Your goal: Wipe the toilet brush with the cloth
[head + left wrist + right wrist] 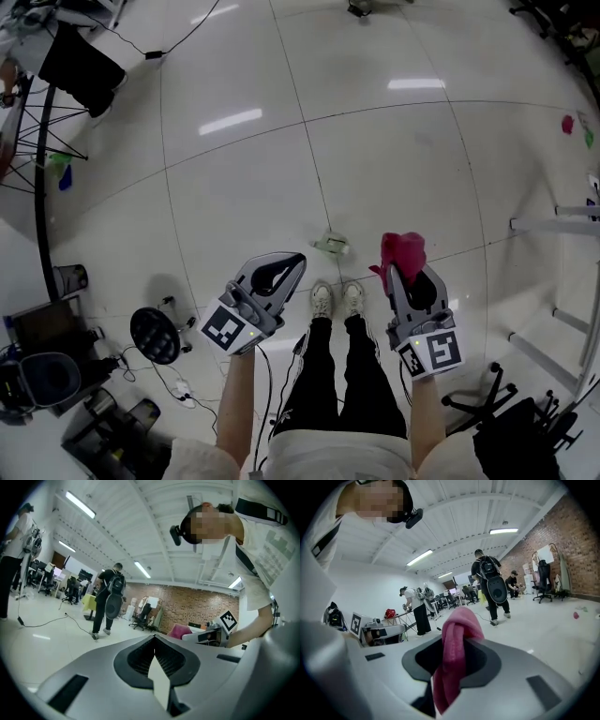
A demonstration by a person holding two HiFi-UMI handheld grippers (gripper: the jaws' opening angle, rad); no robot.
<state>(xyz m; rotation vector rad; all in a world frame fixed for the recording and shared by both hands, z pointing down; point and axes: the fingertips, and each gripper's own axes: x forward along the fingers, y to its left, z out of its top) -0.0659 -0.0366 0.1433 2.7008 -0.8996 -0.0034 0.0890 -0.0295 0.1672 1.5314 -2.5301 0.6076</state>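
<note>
The glossy white tiled floor (375,159) ahead of me lies wide open, and the air between my left hand-held gripper (286,267) and right hand-held gripper (405,272) is free. A small pale green object (331,245) lies just beyond my shoes (337,298). On my left crowd a round black object (155,335), loose cables (178,382) and a black tripod stand (42,131). On my right stand a white metal frame (553,225) and a black office chair (487,403).

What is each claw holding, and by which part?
Right claw pinches the pink cloth at its bunched middle, a wad poking past the tips. Left claw: shut, empty.
</note>
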